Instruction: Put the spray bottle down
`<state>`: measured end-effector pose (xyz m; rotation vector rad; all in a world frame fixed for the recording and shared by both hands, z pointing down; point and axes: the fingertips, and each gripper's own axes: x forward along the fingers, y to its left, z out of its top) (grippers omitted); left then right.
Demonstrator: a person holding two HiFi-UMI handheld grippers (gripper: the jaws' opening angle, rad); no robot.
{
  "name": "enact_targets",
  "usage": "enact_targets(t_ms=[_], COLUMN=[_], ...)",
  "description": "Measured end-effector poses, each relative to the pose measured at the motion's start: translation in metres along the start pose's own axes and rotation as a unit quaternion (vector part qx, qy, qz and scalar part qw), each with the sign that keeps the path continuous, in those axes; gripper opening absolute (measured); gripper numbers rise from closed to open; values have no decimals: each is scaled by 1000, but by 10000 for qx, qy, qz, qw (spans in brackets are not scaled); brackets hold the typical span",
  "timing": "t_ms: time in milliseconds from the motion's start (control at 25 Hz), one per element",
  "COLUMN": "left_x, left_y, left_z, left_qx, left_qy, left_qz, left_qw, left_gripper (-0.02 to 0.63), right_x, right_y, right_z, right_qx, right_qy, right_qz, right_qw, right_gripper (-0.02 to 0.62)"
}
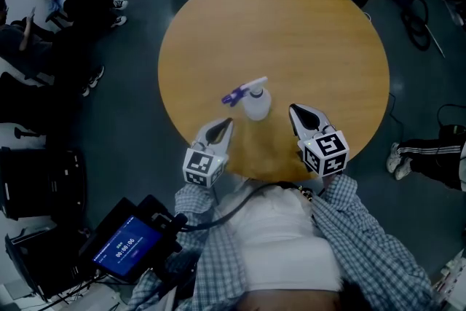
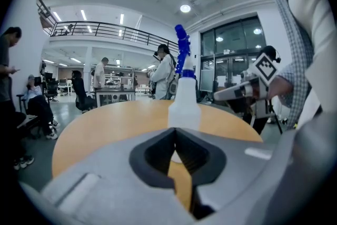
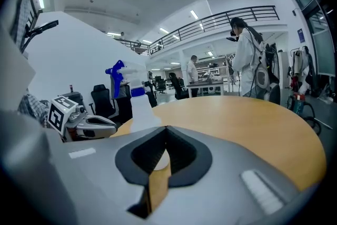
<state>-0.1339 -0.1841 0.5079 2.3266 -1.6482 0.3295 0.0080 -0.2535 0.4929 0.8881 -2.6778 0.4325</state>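
Observation:
A clear spray bottle (image 1: 255, 101) with a blue trigger head stands upright on the round wooden table (image 1: 306, 25), near its front edge, and nothing holds it. My left gripper (image 1: 228, 122) sits just left of the bottle with its jaws shut and empty. My right gripper (image 1: 293, 109) sits just right of it, also shut and empty. The left gripper view has the bottle (image 2: 184, 105) straight beyond the closed jaw tips (image 2: 175, 129), apart from them, with the right gripper (image 2: 243, 90) behind it. In the right gripper view the bottle (image 3: 143, 111) stands left of the closed tips (image 3: 166, 128).
A device with a lit blue screen (image 1: 127, 247) hangs by my left side. People sit on the floor at the far left (image 1: 73, 4); someone's legs (image 1: 429, 156) show at the right. Chairs and cables ring the table. A person in white (image 3: 247, 60) stands beyond it.

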Motion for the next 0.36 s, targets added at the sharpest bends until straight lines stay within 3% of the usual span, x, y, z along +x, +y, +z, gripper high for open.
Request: enact_targets(t_ms=[360], left_x=[4], left_y=[6], left_z=[-13], left_qx=[-19], left_qy=[-126], left_qz=[-45], left_qw=[9999], left_gripper=[0], right_x=[4], right_y=[7], right_z=[1], right_qx=[-20], right_qy=[-65], right_qz=[94], right_qw=[9999], right_gripper=[2])
